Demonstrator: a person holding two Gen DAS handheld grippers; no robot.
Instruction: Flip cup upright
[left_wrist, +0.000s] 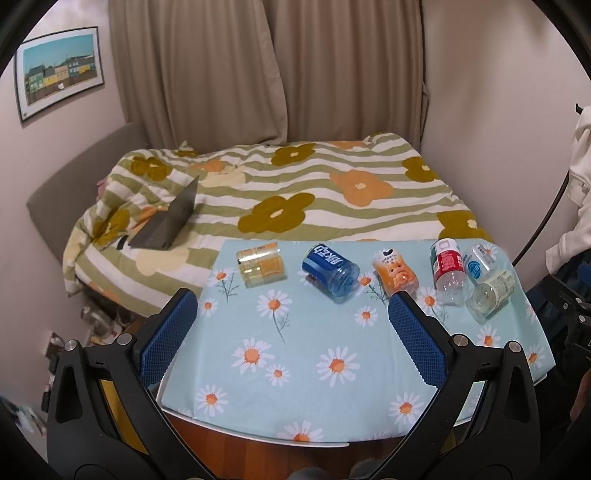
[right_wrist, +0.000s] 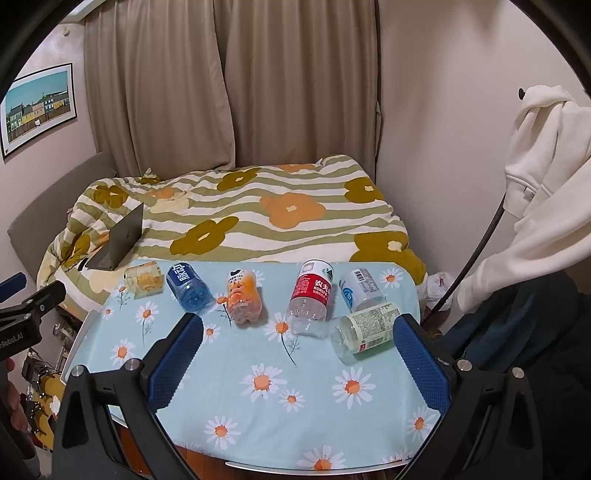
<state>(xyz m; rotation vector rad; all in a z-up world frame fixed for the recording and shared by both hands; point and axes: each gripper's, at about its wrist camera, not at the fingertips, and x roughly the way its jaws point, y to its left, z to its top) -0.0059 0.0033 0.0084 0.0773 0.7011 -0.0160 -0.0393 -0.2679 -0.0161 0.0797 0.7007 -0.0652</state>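
Observation:
Several plastic bottle-cups lie on their sides along the far edge of the daisy-cloth table (left_wrist: 314, 369): a yellow one (left_wrist: 261, 264), a blue one (left_wrist: 330, 268), an orange one (left_wrist: 394, 272), a red one (left_wrist: 447, 269), a blue-white one (left_wrist: 478, 263) and a pale green-white one (left_wrist: 491, 293). In the right wrist view they show as yellow (right_wrist: 144, 279), blue (right_wrist: 188, 285), orange (right_wrist: 242, 295), red (right_wrist: 311, 297), blue-white (right_wrist: 360, 288) and pale (right_wrist: 364, 326). My left gripper (left_wrist: 291, 299) is open and empty above the near table. My right gripper (right_wrist: 297, 325) is open and empty, its right finger (right_wrist: 421, 354) beside the pale cup.
A bed with a flowered quilt (left_wrist: 295, 192) lies behind the table, with an open laptop (left_wrist: 170, 221) on it. Curtains (left_wrist: 266, 70) hang at the back. A white hoodie (right_wrist: 546, 177) hangs on the right wall. The left gripper's body (right_wrist: 22, 314) shows at the right view's left edge.

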